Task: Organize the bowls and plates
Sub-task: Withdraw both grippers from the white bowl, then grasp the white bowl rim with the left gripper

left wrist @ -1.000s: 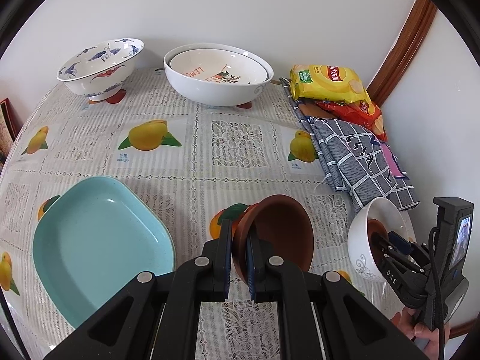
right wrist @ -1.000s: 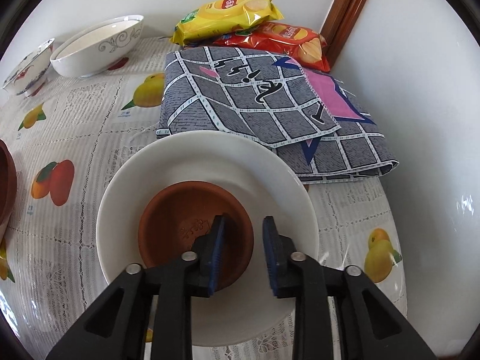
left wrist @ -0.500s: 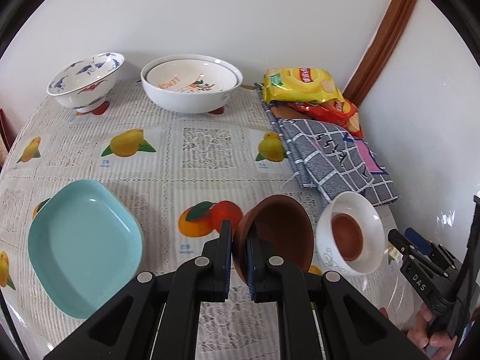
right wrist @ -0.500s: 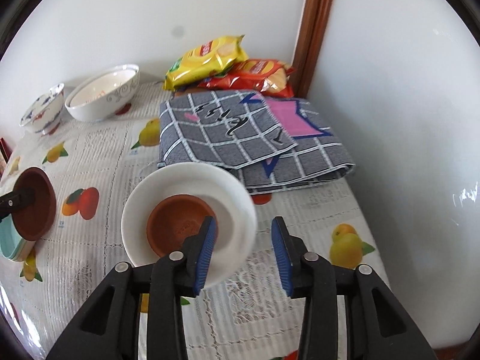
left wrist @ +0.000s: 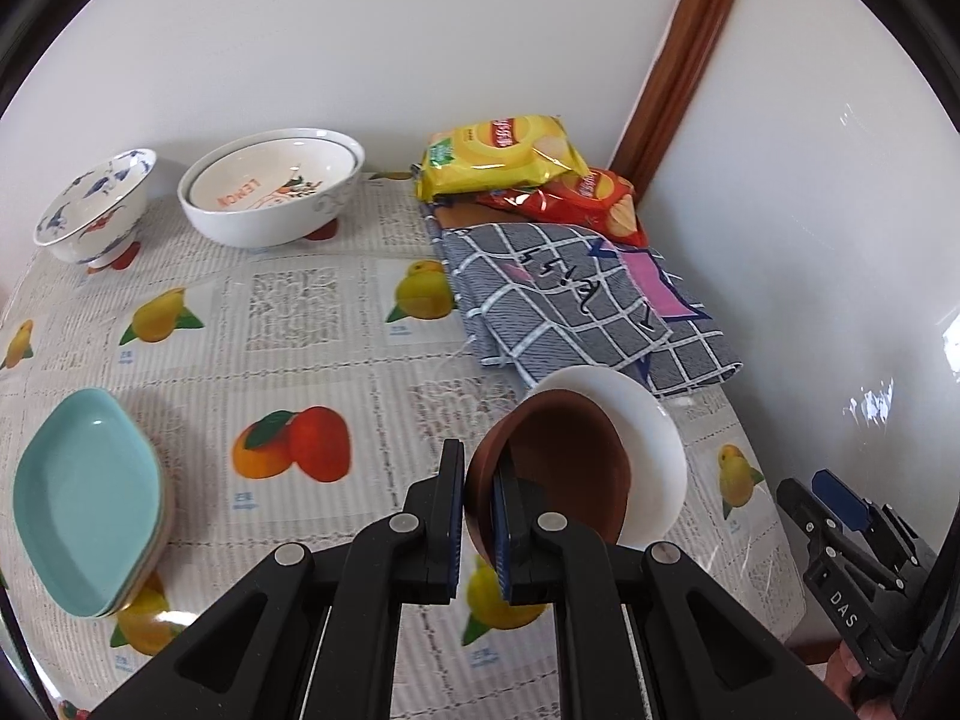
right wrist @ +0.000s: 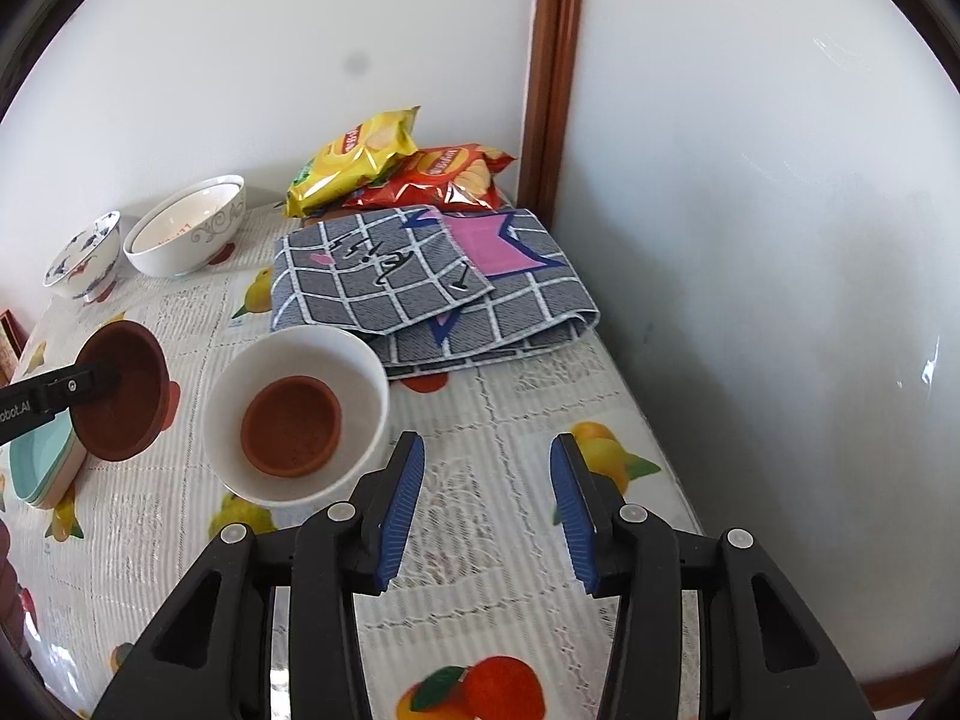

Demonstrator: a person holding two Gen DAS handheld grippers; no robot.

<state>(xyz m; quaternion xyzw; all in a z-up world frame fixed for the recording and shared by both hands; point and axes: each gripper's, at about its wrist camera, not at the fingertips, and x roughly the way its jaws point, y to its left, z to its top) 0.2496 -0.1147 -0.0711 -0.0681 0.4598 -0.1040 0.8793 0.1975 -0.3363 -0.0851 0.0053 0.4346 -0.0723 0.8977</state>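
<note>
Worktop [left wrist: 336,372]: fruit-print cover. Teal plates [left wrist: 84,498] at 9 o'clock; patterned bowl [left wrist: 96,204] and nested white bowls [left wrist: 270,192] at 11; checked cloth [left wrist: 570,300] at 1; white bowl [right wrist: 294,414] central.

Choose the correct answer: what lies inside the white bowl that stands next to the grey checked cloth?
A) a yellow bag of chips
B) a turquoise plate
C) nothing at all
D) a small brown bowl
D: the right wrist view shows a small brown bowl sitting at the bottom of the white bowl, beside the grey checked cloth.
</note>
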